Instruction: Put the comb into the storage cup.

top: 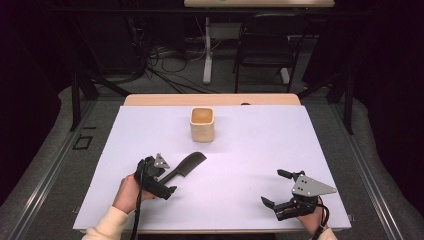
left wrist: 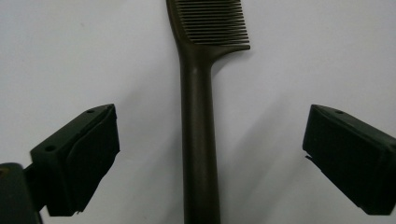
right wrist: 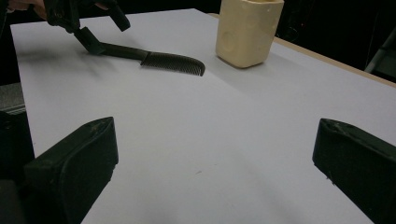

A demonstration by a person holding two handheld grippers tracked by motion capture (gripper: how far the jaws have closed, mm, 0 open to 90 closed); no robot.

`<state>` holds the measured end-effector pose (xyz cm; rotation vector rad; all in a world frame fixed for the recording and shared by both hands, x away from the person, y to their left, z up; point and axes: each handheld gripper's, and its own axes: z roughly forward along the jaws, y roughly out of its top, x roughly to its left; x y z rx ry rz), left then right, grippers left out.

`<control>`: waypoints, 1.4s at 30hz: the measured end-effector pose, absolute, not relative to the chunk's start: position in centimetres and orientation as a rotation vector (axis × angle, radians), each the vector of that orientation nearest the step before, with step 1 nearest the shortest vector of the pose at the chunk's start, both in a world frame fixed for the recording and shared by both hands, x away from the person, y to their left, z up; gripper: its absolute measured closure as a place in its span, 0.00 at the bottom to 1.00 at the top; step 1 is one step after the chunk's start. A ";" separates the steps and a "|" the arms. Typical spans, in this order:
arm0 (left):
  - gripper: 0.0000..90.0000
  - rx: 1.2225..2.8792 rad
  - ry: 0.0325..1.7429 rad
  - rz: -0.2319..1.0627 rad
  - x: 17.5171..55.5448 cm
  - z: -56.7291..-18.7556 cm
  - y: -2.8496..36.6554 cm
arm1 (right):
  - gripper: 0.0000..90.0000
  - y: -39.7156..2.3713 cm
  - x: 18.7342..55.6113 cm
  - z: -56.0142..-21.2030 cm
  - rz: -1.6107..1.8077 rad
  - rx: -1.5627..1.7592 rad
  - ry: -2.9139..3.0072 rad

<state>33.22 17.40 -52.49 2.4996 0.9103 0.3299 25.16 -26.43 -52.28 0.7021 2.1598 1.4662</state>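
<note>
Your right hand-held gripper (top: 281, 188) sits near the worktop's (top: 260, 145) near right corner, jaws spread wide with nothing between them. Over toward the near left, your left hand-held gripper (top: 168, 176) is released too: its jaws stand well apart on either side of the dark comb's (left wrist: 198, 140) handle, pads clear of it. That comb lies flat on the white surface, teeth end pointing toward the middle. Beyond it, toward the far edge, a cream cup (top: 202, 123) stands upright, well apart from the comb.
</note>
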 end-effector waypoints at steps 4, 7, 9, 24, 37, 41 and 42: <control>0.13 2.507 0.909 0.331 33.5 -52.4 17.4 | 0.00 -26.4 25.2 -52.3 1.464 0.705 2.161; 0.18 2.521 0.915 0.329 33.7 -52.4 17.3 | 0.00 -26.4 25.2 -52.3 1.462 0.702 2.162; 0.20 2.536 0.912 0.330 33.8 -52.4 17.2 | 0.00 -26.4 25.2 -52.3 1.461 0.701 2.161; 0.47 2.609 0.926 0.290 34.6 -52.5 16.2 | 0.00 -26.4 25.2 -52.3 1.461 0.702 2.165; 0.66 2.646 0.945 0.271 36.3 -52.5 15.4 | 0.00 -26.4 25.2 -52.3 1.459 0.707 2.167; 0.70 2.658 0.954 0.260 36.7 -52.6 15.0 | 0.00 -26.4 25.2 -52.3 1.458 0.706 2.167; 0.71 2.661 0.954 0.254 36.9 -52.7 15.0 | 0.00 -26.4 25.2 -52.3 1.458 0.705 2.168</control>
